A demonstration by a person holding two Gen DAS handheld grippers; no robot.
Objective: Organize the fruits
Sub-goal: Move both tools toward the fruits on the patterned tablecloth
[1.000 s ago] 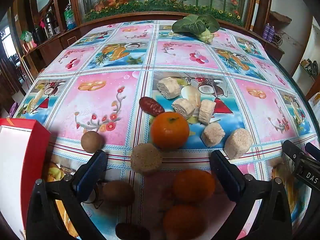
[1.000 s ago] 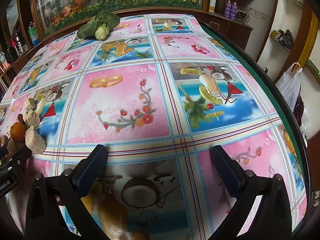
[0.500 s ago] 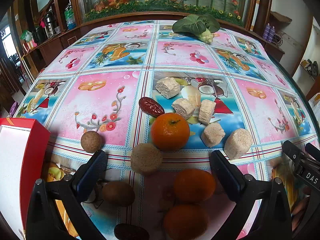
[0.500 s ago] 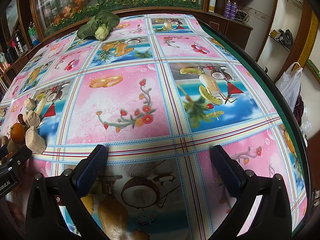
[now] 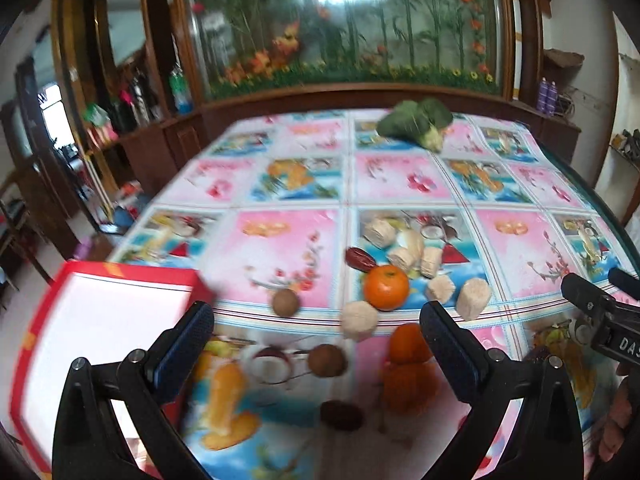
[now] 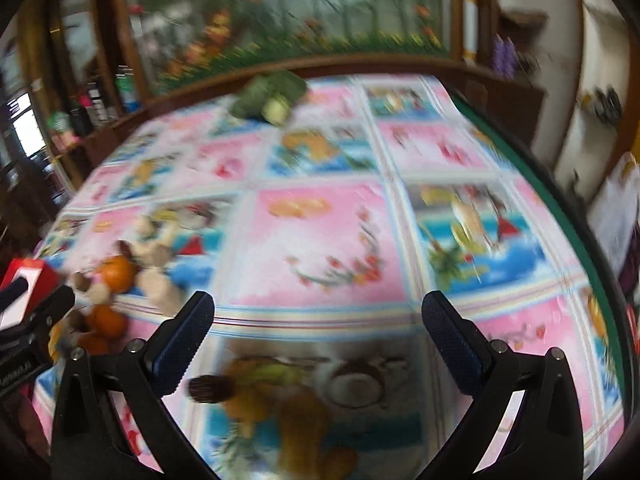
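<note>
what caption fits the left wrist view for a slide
Open left tongs above oranges, kiwis and dates, red box alongside.

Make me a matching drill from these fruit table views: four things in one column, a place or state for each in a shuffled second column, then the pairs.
Things
1. red box
2. leafy green vegetable
3. sharpest orange
4. left claw

Places or states
A. at the far end of the table
B. open, holding nothing
C. at the near left edge of the table, white inside
D. in the middle of the pile, just in front of a dark red date

Pairs: 1-C, 2-A, 3-D, 4-B
</note>
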